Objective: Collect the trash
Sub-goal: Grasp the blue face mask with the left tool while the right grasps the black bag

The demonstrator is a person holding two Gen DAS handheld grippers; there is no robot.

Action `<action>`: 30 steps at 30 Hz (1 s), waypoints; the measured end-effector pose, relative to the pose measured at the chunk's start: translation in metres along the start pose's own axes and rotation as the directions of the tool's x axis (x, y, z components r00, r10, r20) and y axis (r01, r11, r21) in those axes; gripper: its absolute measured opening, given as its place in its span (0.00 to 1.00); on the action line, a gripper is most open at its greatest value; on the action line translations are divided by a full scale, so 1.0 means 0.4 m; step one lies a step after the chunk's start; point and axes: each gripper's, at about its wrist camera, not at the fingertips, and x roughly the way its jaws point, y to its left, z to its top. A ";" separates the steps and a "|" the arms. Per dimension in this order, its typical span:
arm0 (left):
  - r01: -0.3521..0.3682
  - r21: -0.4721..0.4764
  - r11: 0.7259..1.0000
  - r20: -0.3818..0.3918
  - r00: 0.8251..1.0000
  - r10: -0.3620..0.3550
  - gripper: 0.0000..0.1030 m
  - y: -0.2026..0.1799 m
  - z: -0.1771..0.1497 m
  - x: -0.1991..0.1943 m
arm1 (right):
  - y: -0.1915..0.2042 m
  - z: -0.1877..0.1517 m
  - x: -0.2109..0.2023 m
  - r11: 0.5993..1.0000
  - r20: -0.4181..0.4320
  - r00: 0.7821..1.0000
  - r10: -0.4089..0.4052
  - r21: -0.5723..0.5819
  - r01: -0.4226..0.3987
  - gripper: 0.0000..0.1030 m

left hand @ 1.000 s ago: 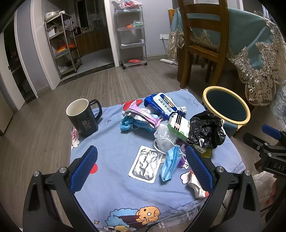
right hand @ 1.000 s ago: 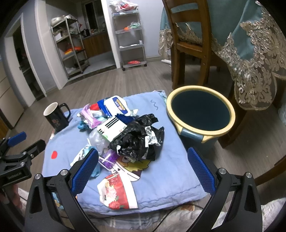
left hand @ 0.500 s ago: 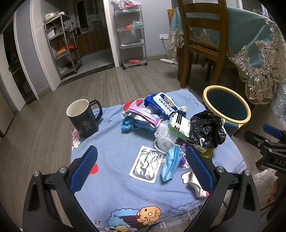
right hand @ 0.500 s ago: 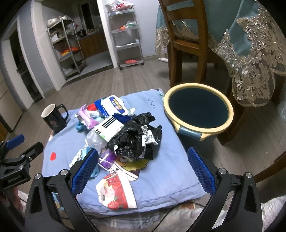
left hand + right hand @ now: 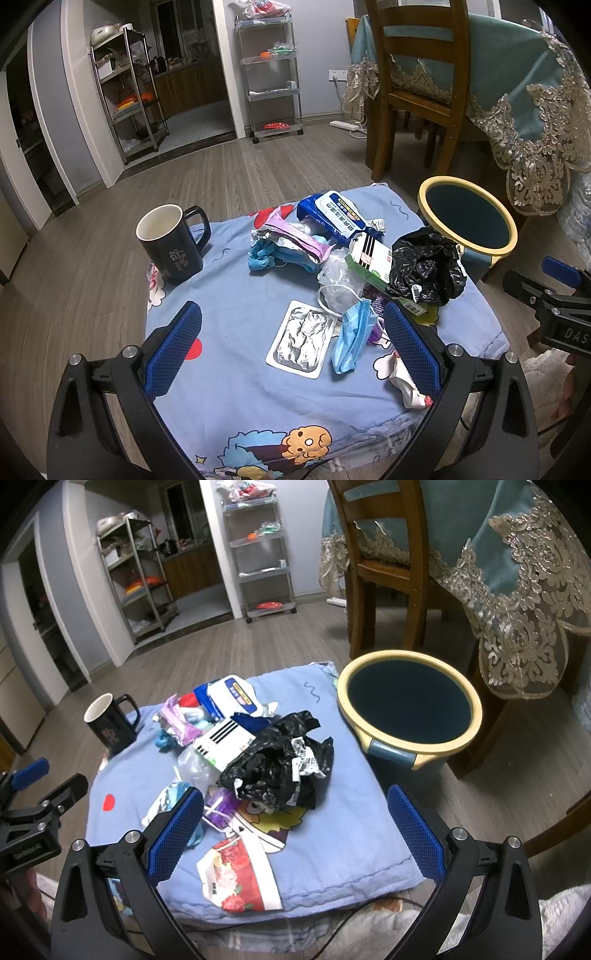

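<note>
Dining table with teal lace-edged cloth (image 5: 517, 554) and wooden chair (image 5: 417, 85) fill the far right; both cut off by the frame.

Low tabletop under a blue cartoon-print cloth (image 5: 240, 387); its legs and near edge are hidden behind the claws.

Yellow-rimmed bin (image 5: 410, 705) stands on the floor just beside the tabletop's right edge, mouth up. Interior is dark; contents cannot be made out.

Trash is heaped on the right half of the cloth, the pile running from the far middle toward the near right corner.
- Crumpled black plastic bag (image 5: 280, 764), nearest the bin, a white label stuck on it.
- Blue-and-white wipes pack (image 5: 332, 218) at the far end, long axis slanting from far-left to near-right.
- White-green striped box (image 5: 369, 258), partly under the black bag.
- Red floral wrapper (image 5: 240, 875) at the near edge, long axis toward the camera.
- Foil blister tray (image 5: 303, 339) lying flat, long axis near-to-far, slightly tilted.
- Blue face mask (image 5: 351, 336) just beside the tray, folded lengthwise.

Black mug (image 5: 170, 243) upright, far left, well apart from the pile, handle pointing right.

Left claw (image 5: 291, 354): pads wide apart, nothing between them, above the tray. Right claw (image 5: 295, 838): pads wide apart, holding nothing, above the tabletop's near right.
</note>
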 end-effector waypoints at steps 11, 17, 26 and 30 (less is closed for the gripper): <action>0.058 -0.016 0.998 0.003 0.998 -0.058 0.94 0.035 0.033 0.039 | -0.049 0.040 0.040 0.995 -0.019 1.000 0.005 0.096 -0.003 0.96; 0.018 -0.039 0.999 -0.103 0.994 -0.022 0.94 0.052 0.035 0.152 | -0.089 0.067 0.117 0.983 -0.070 0.996 0.055 0.181 -0.042 0.96; 0.116 0.080 0.990 -0.112 0.988 -0.107 0.94 -0.040 -0.015 0.212 | -0.054 0.078 0.218 0.992 -0.121 0.991 0.053 0.122 -0.038 0.96; 0.149 0.105 0.983 -0.150 0.980 -0.133 0.84 -0.073 -0.039 0.240 | -0.029 0.081 0.252 0.997 -0.132 0.990 0.039 0.074 -0.030 0.94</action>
